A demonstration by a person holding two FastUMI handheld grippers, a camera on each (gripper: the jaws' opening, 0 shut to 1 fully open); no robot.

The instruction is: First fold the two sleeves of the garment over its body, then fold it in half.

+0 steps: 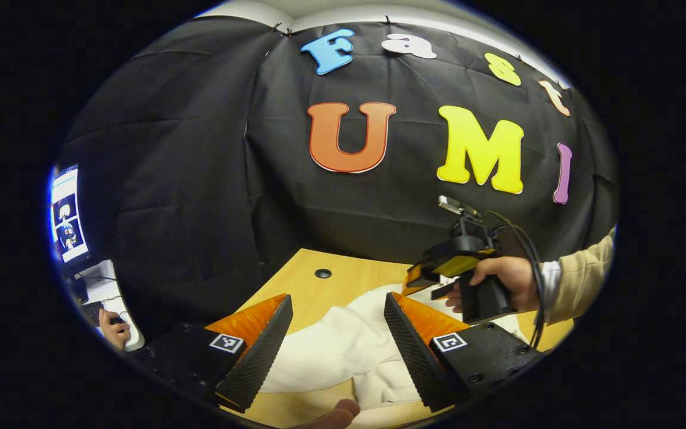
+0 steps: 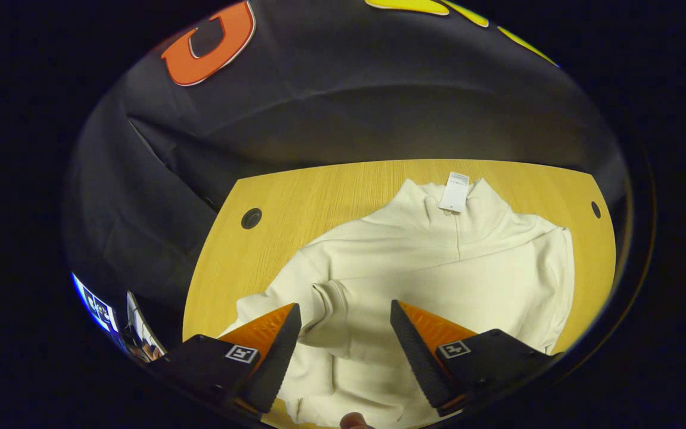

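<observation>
Hovering over cream garment (image 2: 438, 280), spread on wooden table (image 2: 295, 196), collar and tag (image 2: 455, 192) at far edge. Left gripper (image 1: 337, 333) with fingers apart, nothing between them; right gripper (image 2: 343, 339) likewise apart, empty, held above cloth. Right gripper also seen farther off in left gripper view, gripped by a hand (image 1: 507, 277). Both sleeves judged already laid across body, one cuff (image 2: 328, 295) bunched near middle. Likely step: the fold in half. Calls for pinching the hem corners nearest the grippers and carrying them toward collar.

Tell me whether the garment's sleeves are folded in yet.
Folded: the garment lies with both sleeves over its body on the table.
</observation>
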